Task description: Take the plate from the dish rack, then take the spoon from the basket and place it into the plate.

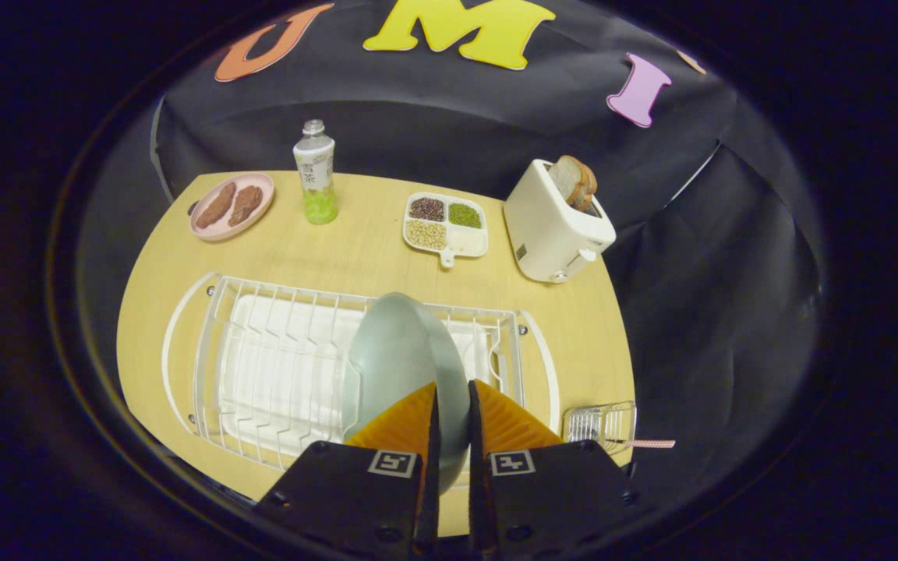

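The tool (453,409) grips the grey plate (398,354) edge-on above the white dish rack (262,358)

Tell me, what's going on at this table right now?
A hand-held gripper has its two fingers closed on the rim of a grey-green plate, which stands on edge above the white dish rack. The spoon lies in a small wire basket beside the rack, untouched. Beyond them on the table are a toaster with bread, a bottle, a pink dish and a tray of beans.
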{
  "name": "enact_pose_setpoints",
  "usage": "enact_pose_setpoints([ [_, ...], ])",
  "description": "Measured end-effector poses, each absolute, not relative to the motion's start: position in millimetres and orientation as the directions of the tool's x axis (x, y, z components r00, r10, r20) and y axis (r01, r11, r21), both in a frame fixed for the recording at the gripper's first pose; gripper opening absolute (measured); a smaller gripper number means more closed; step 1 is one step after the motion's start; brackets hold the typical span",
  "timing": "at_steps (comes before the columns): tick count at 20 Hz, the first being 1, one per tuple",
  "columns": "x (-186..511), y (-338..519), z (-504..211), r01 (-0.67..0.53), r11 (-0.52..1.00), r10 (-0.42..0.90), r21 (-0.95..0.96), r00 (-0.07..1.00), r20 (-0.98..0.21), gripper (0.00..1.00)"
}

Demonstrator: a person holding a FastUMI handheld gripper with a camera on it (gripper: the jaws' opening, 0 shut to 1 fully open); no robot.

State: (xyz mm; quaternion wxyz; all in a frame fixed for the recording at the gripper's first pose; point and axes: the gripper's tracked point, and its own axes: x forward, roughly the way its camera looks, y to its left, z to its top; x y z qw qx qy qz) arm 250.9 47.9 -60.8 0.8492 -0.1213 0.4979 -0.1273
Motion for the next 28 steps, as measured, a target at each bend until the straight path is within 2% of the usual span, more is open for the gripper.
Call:
enact_pose_setpoints([
  [7,254,53,-45,0.215,0.897,-0.44,-0.386,0.521,-0.731,0.17],
  [14,251,52,-23,0.38,0.822,-0.568,-0.424,0.589,-0.575,0.16],
  [21,217,48,-1,0.353,0.883,-0.47,-0.31,0.678,-0.565,0.17],
  [28,146,41,11,0.248,0.959,-0.283,-0.138,0.799,-0.53,0.16],
])
